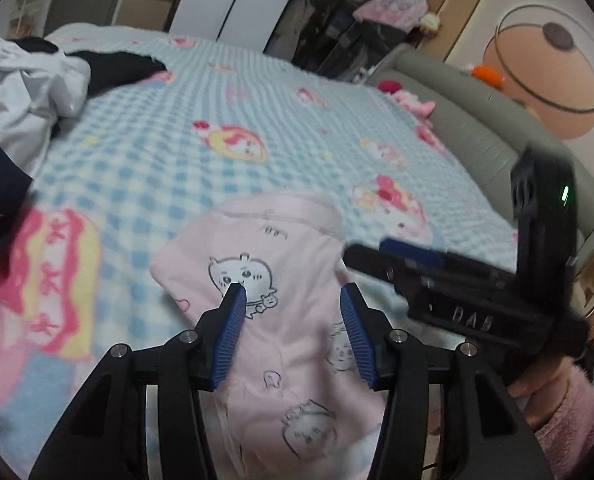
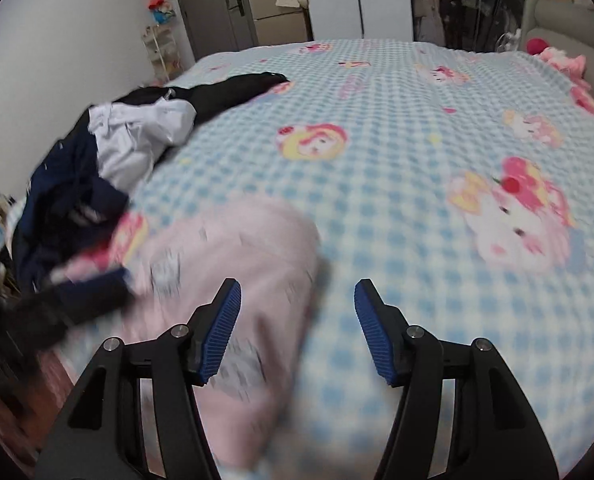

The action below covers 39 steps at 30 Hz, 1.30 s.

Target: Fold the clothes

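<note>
Two grippers over the bed [image 2: 397, 168], both with jaws apart and holding nothing. Pink garment [image 1: 281, 320] lies folded on the checked cover at the near edge; left gripper [image 1: 293, 300] hovers above it, right gripper [image 2: 297, 300] just off its right side. Looks like one fold done; next needs a fresh piece from the unfolded pile [image 2: 109, 168] far left. Right view is motion-blurred, garment's near end cut off by the frame

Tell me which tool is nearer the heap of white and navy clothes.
Left. The left tool hangs over the pink garment, closer to the heap; the right tool is farther away.
</note>
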Motion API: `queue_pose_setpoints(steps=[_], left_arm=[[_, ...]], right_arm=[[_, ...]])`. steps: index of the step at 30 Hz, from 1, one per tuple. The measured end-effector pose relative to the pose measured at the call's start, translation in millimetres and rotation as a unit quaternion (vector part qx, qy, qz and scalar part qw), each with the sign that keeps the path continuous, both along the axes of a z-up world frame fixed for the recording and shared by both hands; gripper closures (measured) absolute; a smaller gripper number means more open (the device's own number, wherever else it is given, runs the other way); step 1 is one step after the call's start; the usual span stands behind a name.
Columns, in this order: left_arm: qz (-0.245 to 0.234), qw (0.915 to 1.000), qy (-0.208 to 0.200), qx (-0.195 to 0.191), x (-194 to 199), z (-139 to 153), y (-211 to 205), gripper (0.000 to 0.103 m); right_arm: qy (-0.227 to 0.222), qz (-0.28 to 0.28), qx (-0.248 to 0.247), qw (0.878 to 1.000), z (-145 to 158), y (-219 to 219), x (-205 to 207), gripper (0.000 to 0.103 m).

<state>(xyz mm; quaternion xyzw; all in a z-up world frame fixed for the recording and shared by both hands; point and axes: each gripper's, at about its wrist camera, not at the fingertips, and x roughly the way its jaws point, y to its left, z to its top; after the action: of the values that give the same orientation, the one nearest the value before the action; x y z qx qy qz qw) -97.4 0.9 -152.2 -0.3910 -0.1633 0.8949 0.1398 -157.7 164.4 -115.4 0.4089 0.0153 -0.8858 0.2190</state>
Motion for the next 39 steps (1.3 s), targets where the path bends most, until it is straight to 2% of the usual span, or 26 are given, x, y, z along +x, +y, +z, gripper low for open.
queue_pose_setpoints(steps=[2, 4, 7, 9, 10, 13, 16, 19, 21, 23, 25, 28, 31, 32, 35, 39], left_arm=[[0.025, 0.9986, -0.039, -0.024, -6, -22, -2, 0.052], [0.044, 0.997, -0.064, -0.01, -3, -38, -15, 0.056], [0.048, 0.996, -0.076, -0.008, 0, -38, -24, 0.058], [0.05, 0.9958, -0.075, -0.017, 8, -34, -23, 0.055], [0.055, 0.9958, -0.074, -0.005, 12, -33, -25, 0.054], [0.073, 0.9929, -0.067, 0.066, 30, -28, -39, 0.055], [0.083, 0.9894, -0.058, 0.103, 51, -24, -45, 0.055], [0.084, 0.9913, -0.073, 0.071, 62, -25, -37, 0.055], [0.089, 0.9914, -0.089, 0.037, 63, -30, -33, 0.053], [0.092, 0.9905, -0.095, 0.038, 63, -33, -37, 0.053], [0.093, 0.9902, -0.089, 0.054, 63, -31, -39, 0.053], [0.079, 0.9912, -0.059, 0.089, 73, -24, -40, 0.055], [0.059, 0.9898, -0.043, 0.122, 77, -18, -36, 0.055], [0.06, 0.9898, -0.052, 0.118, 77, -21, -33, 0.055], [0.074, 0.9899, -0.086, 0.085, 78, -32, -28, 0.055], [0.084, 0.9867, -0.091, 0.105, 86, -34, -35, 0.055]], right_arm=[[-0.022, -0.002, 0.01, 1.0, -15, -10, -15, 0.046], [-0.045, -0.007, 0.016, 0.999, -31, -16, -27, 0.047], [-0.061, -0.011, -0.004, 0.998, -51, -9, -33, 0.046], [-0.062, -0.014, -0.023, 0.998, -51, -2, -35, 0.046], [-0.062, -0.02, -0.033, 0.997, -48, 2, -34, 0.046], [-0.046, -0.033, -0.046, 0.997, -33, 7, -26, 0.047], [-0.043, -0.032, -0.057, 0.997, -20, 19, -9, 0.047], [-0.097, -0.001, -0.082, 0.992, -29, 27, 12, 0.047], [-0.115, 0.024, -0.061, 0.991, -41, 22, 29, 0.047], [-0.118, 0.046, -0.02, 0.992, -53, 14, 48, 0.049], [-0.096, 0.037, 0.015, 0.995, -56, 17, 59, 0.049], [-0.099, 0.011, -0.011, 0.995, -47, 31, 65, 0.049], [-0.104, 0.038, -0.023, 0.994, -41, 30, 77, 0.049], [-0.106, 0.052, -0.024, 0.993, -40, 28, 82, 0.049], [-0.101, 0.044, 0.0, 0.994, -51, 20, 88, 0.048], [-0.094, 0.03, 0.033, 0.995, -55, 21, 89, 0.045]])
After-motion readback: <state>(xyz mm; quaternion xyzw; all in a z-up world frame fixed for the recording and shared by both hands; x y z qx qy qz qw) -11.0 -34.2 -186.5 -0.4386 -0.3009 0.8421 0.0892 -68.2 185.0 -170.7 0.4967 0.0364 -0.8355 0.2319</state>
